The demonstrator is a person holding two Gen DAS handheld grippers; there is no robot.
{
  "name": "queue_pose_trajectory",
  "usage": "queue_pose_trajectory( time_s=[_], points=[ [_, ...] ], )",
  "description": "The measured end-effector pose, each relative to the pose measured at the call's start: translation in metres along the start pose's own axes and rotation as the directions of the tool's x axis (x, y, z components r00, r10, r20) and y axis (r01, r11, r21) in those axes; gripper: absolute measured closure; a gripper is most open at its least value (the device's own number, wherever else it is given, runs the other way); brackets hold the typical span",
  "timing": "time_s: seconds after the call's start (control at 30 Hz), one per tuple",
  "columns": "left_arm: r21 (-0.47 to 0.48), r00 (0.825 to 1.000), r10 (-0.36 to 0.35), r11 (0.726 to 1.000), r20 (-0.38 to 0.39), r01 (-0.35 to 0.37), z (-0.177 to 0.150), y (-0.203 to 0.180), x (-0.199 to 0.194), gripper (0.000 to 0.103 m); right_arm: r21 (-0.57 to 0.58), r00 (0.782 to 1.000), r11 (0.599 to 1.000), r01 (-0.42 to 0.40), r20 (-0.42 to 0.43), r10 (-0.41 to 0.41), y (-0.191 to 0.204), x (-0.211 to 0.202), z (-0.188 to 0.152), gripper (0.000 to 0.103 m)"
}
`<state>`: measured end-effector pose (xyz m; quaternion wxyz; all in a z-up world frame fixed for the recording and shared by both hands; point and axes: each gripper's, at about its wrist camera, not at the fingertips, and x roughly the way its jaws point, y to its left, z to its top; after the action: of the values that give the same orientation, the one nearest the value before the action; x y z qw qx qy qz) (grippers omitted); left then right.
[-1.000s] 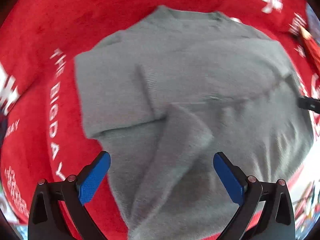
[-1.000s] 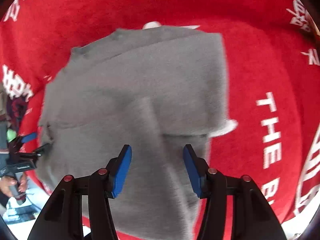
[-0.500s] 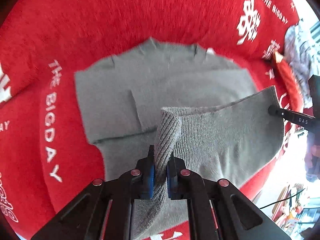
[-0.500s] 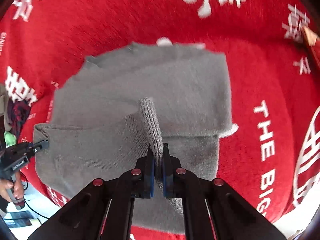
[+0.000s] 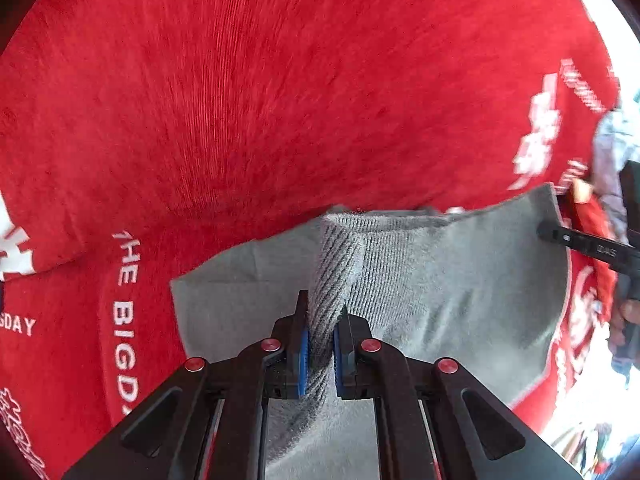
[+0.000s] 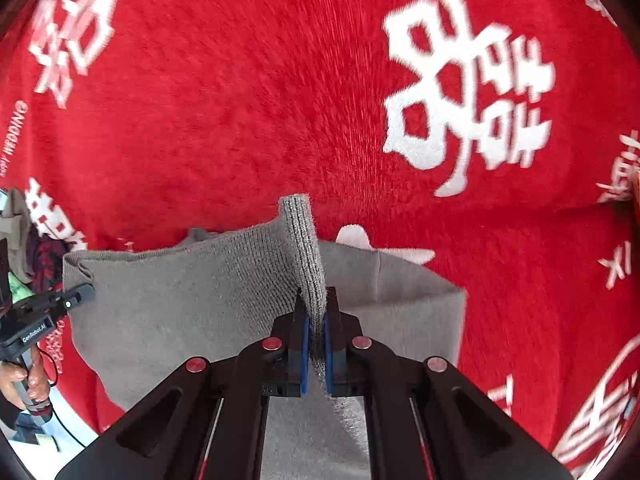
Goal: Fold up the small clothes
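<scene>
A red plush cloth [image 5: 280,100] with white lettering is spread beneath a grey knit sweater [image 5: 460,288], whose ribbed hem is held raised over its body. The hem is pinched by the left gripper [image 5: 320,344] and by the right gripper [image 6: 316,344].

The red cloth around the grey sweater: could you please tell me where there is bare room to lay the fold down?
Beyond the lifted hem of the grey sweater, the red cloth is bare up to its white characters. It is crowded at the cloth's far right edge, where other garments lie. Left claw and right claw each pinch the hem.
</scene>
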<state>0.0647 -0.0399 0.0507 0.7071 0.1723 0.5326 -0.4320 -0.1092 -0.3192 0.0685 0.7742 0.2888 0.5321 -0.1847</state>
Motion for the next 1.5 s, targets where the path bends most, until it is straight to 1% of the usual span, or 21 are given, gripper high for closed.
queue_pose_trajectory(
  time_s=[0.23, 0.3, 0.33, 0.37, 0.4, 0.47, 0.53, 0.57, 0.6, 0.67, 0.77, 0.93, 1.0, 1.07, 1.17, 1.23, 1.3, 1.33, 1.37, 1.43, 1.5],
  points=[
    [-0.052, 0.990, 0.102, 0.993, -0.094, -0.107, 0.001, 0.019, 0.078, 0.092, 0.093, 0.993, 0.996, -0.008, -0.114, 0.018, -0.026, 0.083, 0.001, 0.097],
    [-0.052, 0.984, 0.145, 0.987, -0.106, -0.151, 0.002, 0.024, 0.088, 0.081, 0.092, 0.991, 0.996, 0.001, -0.134, 0.012, -0.029, 0.096, 0.002, 0.097],
    [-0.052, 0.979, 0.176, 0.982, -0.104, -0.182, 0.003, 0.027, 0.090, 0.065, 0.093, 0.990, 0.996, 0.003, -0.137, 0.010, -0.030, 0.099, 0.001, 0.097],
    [-0.055, 0.971, 0.218, 0.973, -0.093, -0.224, 0.004, 0.031, 0.090, 0.044, 0.098, 0.991, 0.995, 0.006, -0.134, 0.007, -0.032, 0.100, 0.001, 0.097],
    [-0.063, 0.958, 0.276, 0.958, -0.076, -0.280, 0.005, 0.037, 0.088, 0.037, 0.103, 0.991, 0.995, 0.015, -0.130, -0.002, -0.033, 0.099, 0.001, 0.097],
    [-0.079, 0.937, 0.343, 0.934, -0.072, -0.348, 0.006, 0.050, 0.084, 0.035, 0.120, 0.992, 0.992, 0.029, -0.124, -0.014, -0.038, 0.097, 0.002, 0.097],
    [-0.099, 0.923, 0.371, 0.920, -0.101, -0.380, 0.006, 0.066, 0.080, 0.035, 0.145, 0.991, 0.987, 0.062, -0.125, -0.044, -0.044, 0.093, 0.005, 0.095],
    [-0.103, 0.914, 0.391, 0.910, -0.106, -0.401, 0.007, 0.071, 0.077, 0.035, 0.152, 0.988, 0.983, 0.107, -0.123, -0.089, -0.046, 0.089, 0.007, 0.084],
    [-0.094, 0.895, 0.433, 0.892, -0.109, -0.443, 0.006, 0.076, 0.071, 0.035, 0.164, 0.987, 0.978, 0.126, -0.117, -0.107, -0.049, 0.086, 0.007, 0.075],
    [-0.082, 0.883, 0.457, 0.881, -0.105, -0.466, 0.005, 0.080, 0.060, 0.035, 0.212, 0.983, 0.963, 0.168, -0.104, -0.149, -0.057, 0.074, 0.007, 0.075],
    [-0.089, 0.903, 0.419, 0.900, -0.097, -0.427, -0.002, 0.076, 0.040, 0.035, 0.288, 0.993, 0.952, 0.106, -0.075, -0.088, -0.067, 0.051, -0.003, 0.075],
    [-0.086, 0.958, 0.273, 0.956, -0.091, -0.281, -0.032, 0.049, 0.020, 0.035, 0.270, 0.998, 0.962, -0.028, -0.052, 0.043, -0.046, 0.020, -0.040, 0.075],
    [-0.084, 0.967, 0.228, 0.968, -0.114, -0.238, -0.044, 0.033, 0.024, 0.035, 0.252, 0.993, 0.965, -0.072, -0.077, 0.094, -0.033, 0.021, -0.058, 0.075],
    [-0.080, 0.963, 0.226, 0.968, -0.146, -0.239, -0.057, 0.026, 0.035, 0.035, 0.234, 0.987, 0.969, -0.073, -0.120, 0.103, -0.023, 0.033, -0.073, 0.075],
    [-0.075, 0.941, 0.272, 0.954, -0.204, -0.292, -0.078, 0.029, 0.055, 0.035, 0.230, 0.984, 0.973, -0.031, -0.162, 0.070, -0.027, 0.045, -0.091, 0.076],
    [-0.087, 0.944, 0.276, 0.952, -0.183, -0.295, -0.086, 0.037, 0.047, 0.035, 0.248, 0.988, 0.969, -0.003, -0.146, 0.041, -0.038, 0.037, -0.100, 0.076],
    [-0.102, 0.936, 0.288, 0.945, -0.201, -0.312, -0.094, 0.049, 0.038, 0.027, 0.287, 0.990, 0.958, 0.024, -0.142, 0.018, -0.051, 0.025, -0.102, 0.074],
    [-0.120, 0.933, 0.290, 0.940, -0.211, -0.319, -0.098, 0.056, 0.032, 0.016, 0.311, 0.990, 0.950, 0.013, -0.137, 0.031, -0.056, 0.018, -0.105, 0.074],
    [-0.144, 0.931, 0.293, 0.934, -0.218, -0.328, -0.104, 0.064, 0.025, 0.016, 0.347, 0.990, 0.938, -0.001, -0.130, 0.049, -0.062, 0.009, -0.111, 0.073],
    [-0.189, 0.935, 0.262, 0.932, -0.241, -0.310, -0.115, 0.076, 0.015, 0.016, 0.399, 0.989, 0.916, -0.025, -0.123, 0.080, -0.070, -0.005, -0.124, 0.064],
    [-0.261, 0.946, 0.187, 0.930, -0.265, -0.257, -0.127, 0.088, 0.007, 0.016, 0.473, 0.984, 0.877, -0.087, -0.098, 0.151, -0.074, -0.017, -0.145, 0.039]
  ],
)
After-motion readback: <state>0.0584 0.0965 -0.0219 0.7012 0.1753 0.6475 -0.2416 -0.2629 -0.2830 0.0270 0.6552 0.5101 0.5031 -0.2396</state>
